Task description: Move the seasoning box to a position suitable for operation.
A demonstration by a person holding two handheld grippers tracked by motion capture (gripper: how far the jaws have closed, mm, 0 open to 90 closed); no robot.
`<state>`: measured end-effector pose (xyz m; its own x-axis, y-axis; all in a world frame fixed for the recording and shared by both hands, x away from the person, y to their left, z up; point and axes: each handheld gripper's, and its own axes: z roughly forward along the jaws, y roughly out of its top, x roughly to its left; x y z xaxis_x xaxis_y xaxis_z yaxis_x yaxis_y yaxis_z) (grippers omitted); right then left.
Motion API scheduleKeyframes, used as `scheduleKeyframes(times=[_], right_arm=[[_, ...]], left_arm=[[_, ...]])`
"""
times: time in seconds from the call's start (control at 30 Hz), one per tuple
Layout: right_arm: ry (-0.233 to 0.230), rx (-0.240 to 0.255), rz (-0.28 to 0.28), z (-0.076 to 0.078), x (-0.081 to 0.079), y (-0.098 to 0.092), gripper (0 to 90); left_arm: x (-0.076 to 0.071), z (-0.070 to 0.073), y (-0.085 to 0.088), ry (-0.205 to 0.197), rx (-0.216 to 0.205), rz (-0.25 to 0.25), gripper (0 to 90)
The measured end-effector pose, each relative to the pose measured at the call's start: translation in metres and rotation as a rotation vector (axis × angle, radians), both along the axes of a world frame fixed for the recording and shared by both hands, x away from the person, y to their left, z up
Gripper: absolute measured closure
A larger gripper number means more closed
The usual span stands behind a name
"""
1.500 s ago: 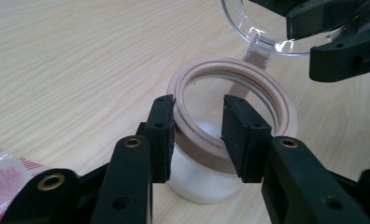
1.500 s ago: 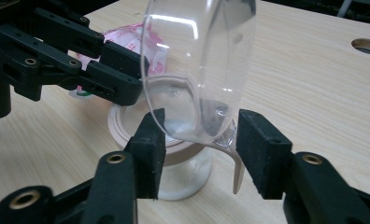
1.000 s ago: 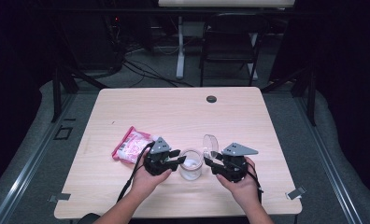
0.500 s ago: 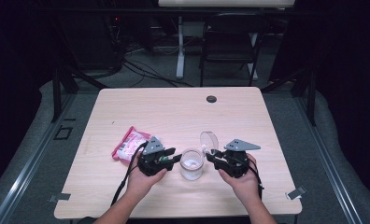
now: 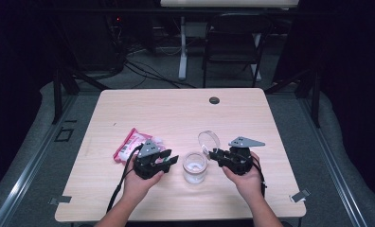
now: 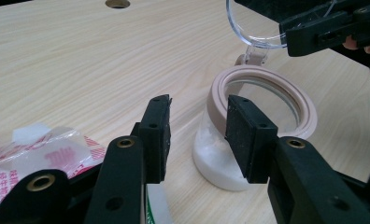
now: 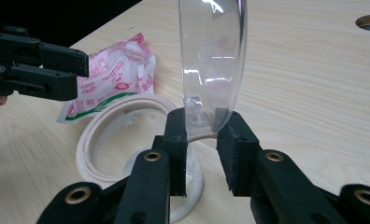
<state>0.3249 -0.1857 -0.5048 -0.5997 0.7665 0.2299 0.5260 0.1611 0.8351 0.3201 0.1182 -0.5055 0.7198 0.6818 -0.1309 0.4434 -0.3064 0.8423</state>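
Meanwhile my left gripper (image 5: 172, 159) had backed off the jar (image 5: 194, 167), jaws parted and empty, while my right gripper (image 5: 214, 153) stayed clamped on the raised clear lid (image 5: 209, 140), leaving the jar open.

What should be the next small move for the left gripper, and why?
Probably ease the open left gripper forward to clamp the jar: its jaws flank only the near rim, while the right gripper pinches the raised clear lid.

Dark room, chair (image 5: 233, 40) behind table (image 5: 176, 113)
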Motion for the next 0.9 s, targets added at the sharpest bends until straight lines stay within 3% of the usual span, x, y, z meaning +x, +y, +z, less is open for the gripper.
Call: scheduleKeyframes(times=[0.2,0.67,0.9], right_arm=[[0.019,0.019,0.02,0.0,0.008,-0.004,73.7],[0.013,0.032,0.041,0.0,0.018,-0.004,74.0],[0.022,0.033,0.046,0.0,0.021,-0.005,73.7]], left_arm=[[-0.001,0.0,0.006,-0.004,-0.001,0.021,60.0],[-0.001,0.0,0.013,-0.006,0.005,0.047,59.8],[0.0,0.0,0.014,-0.035,0.011,0.049,59.8]])
